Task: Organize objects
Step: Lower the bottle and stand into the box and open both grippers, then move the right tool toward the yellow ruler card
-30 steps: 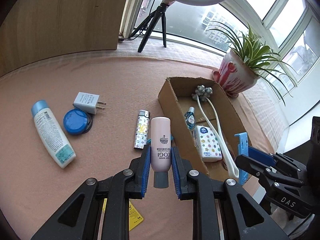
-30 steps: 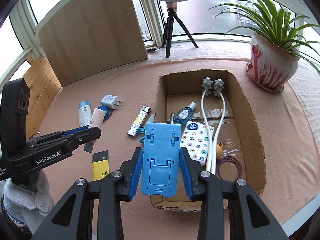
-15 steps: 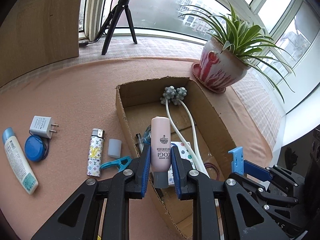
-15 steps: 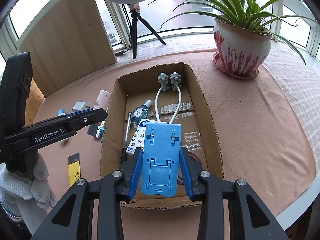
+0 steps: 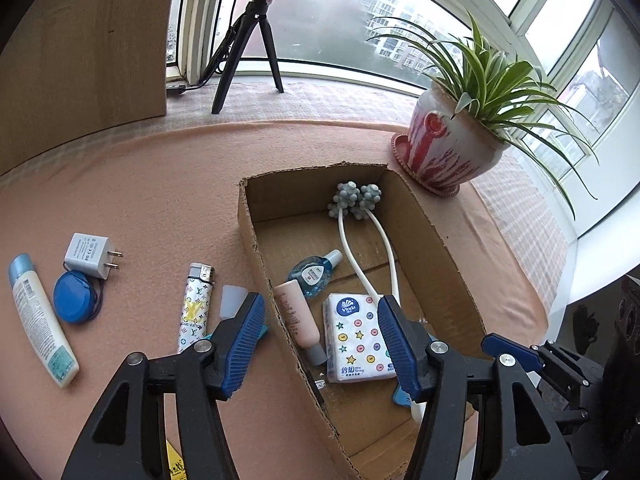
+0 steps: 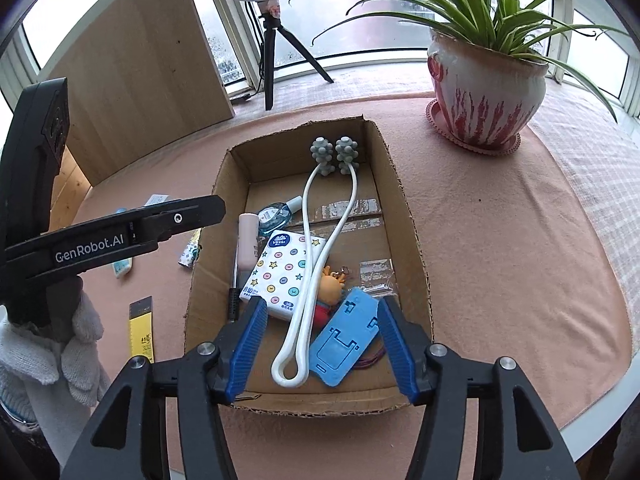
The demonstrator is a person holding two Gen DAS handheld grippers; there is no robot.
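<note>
A cardboard box [image 5: 420, 216] [image 6: 404, 208] sits on the pink table. In it lie a pink tube [image 5: 298, 322] [image 6: 247, 240], a tissue pack [image 5: 358, 338] [image 6: 282, 274], a white massager [image 6: 320, 264], a blue bottle [image 5: 314, 274] and a blue phone stand [image 6: 344, 346]. My left gripper [image 5: 322, 338] is open and empty above the tube and tissue pack. My right gripper [image 6: 322, 350] is open and empty above the phone stand at the box's near end. On the table left of the box lie a lighter [image 5: 196, 306], a charger [image 5: 90, 254], a blue round case [image 5: 74, 302] and a white lotion bottle [image 5: 38, 320].
A potted plant [image 6: 486, 84] stands at the back right beyond the box. A ring-light tripod [image 6: 276, 64] and a wooden board [image 6: 136, 76] stand at the back. A yellow card [image 6: 141, 330] lies left of the box. The table edge runs at the right.
Both grippers opened. The pink tube dropped from the left gripper into the box beside the tissue pack. The blue phone stand dropped from the right gripper into the box's near end.
</note>
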